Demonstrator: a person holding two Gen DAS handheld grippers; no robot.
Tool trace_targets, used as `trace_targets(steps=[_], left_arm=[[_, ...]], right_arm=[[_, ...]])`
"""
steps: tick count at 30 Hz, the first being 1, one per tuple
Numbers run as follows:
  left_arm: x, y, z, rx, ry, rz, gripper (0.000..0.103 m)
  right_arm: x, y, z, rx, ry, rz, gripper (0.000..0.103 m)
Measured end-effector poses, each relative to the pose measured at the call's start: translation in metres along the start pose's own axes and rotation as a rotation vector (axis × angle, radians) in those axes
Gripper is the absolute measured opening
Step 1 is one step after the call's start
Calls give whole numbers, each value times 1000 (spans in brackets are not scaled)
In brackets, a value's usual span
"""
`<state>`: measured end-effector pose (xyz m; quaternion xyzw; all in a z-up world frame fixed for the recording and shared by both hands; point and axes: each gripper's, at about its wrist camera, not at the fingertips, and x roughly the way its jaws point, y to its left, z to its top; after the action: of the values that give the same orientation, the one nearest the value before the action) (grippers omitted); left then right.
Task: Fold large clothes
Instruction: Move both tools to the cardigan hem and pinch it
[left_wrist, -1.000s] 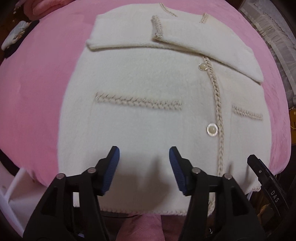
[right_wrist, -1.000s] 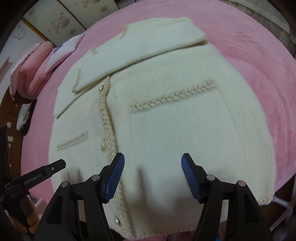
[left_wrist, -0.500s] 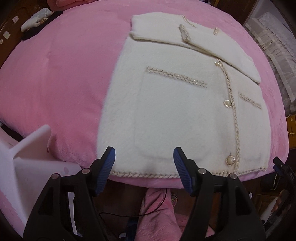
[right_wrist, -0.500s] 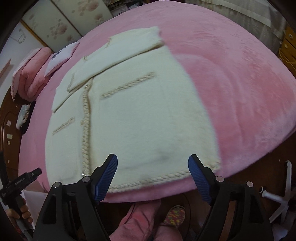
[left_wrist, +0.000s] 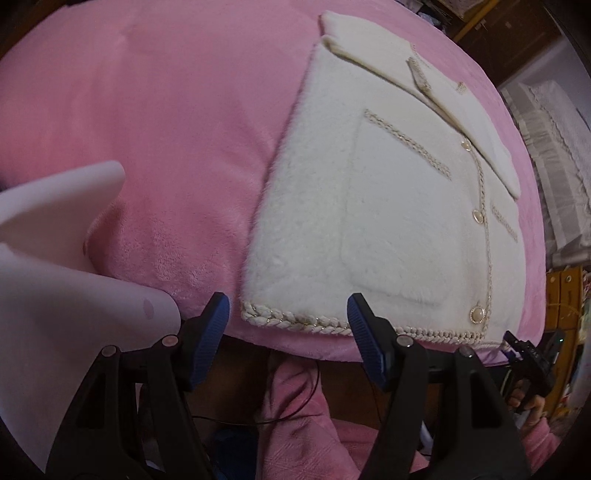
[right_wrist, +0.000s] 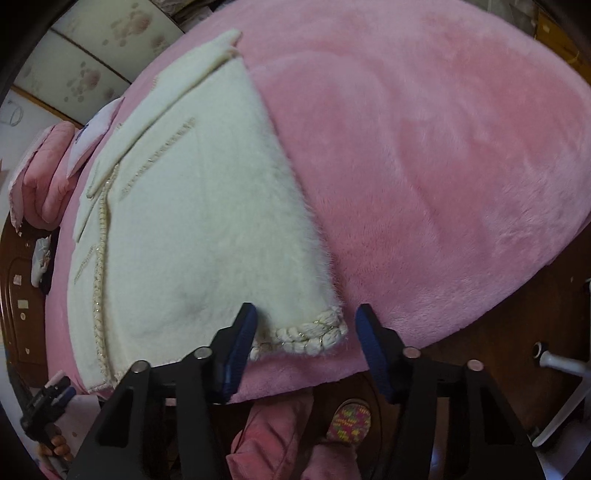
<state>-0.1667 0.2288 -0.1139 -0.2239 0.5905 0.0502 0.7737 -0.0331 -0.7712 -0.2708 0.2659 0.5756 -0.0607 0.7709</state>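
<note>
Right wrist view shows the cream cardigan (right_wrist: 192, 236) flat on the pink blanket (right_wrist: 443, 166), sleeves already folded across the chest. The right gripper (right_wrist: 303, 328) straddles the near hem corner, jaws having just narrowed but not yet pinching. The left gripper (left_wrist: 288, 317) gapes at the opposite corner, gripping nothing. Folding the body in half looks to remain.

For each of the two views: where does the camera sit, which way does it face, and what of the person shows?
Left wrist: behind the open left claw, facing down at the cream jacket and its near-left hem corner; pink-clad legs, right hand show.
Right wrist: behind the open right claw, straddling the near-right hem corner; slipper, left hand show.
Shared: jacket, pink bedspread, each other's claw.
</note>
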Motion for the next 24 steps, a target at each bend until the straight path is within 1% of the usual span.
trace_targets(steps=[2,3,7,9,10,12,15,16,17,18,19,20,21,23,24], left_arm=[[9,6,3,-14,19,2,66],[14,9,5,-18,32,10,66],[35,13,10,-4,64,-5,66],[46,13,12,-2,85,-18,66],[52,13,13,-4,97,-24,66],[61,15,15,-17,94,-14,66],[62,10,11,-36,62,33,66],[61,7,8,-30,47,50,64],[57,2,6,-19,23,60,54],[53,-4,2,-4,1,70,45],[49,-11,0,9,-14,111,42],[46,-16,-2,19,-32,141,30],[41,-22,-4,29,-58,160,22],[27,-34,-9,53,-129,173,16],[19,-41,-11,58,-162,166,14]], right_arm=[[6,-3,-1,14,1,12,53],[9,-4,1,21,4,18,51],[6,-14,2,11,25,23,47],[0,-21,1,-6,34,29,40],[-9,-31,-1,-9,40,32,38],[-13,-34,-2,-5,45,45,26],[-17,-26,4,1,55,41,23],[-18,-23,6,2,61,36,22],[-19,-20,8,2,66,31,21],[-21,-15,9,4,74,35,19],[-24,-11,12,5,79,44,19],[-28,-6,14,6,81,54,19],[-30,0,15,4,82,61,18],[-37,17,18,-25,89,72,18],[-38,25,20,-39,87,84,18]])
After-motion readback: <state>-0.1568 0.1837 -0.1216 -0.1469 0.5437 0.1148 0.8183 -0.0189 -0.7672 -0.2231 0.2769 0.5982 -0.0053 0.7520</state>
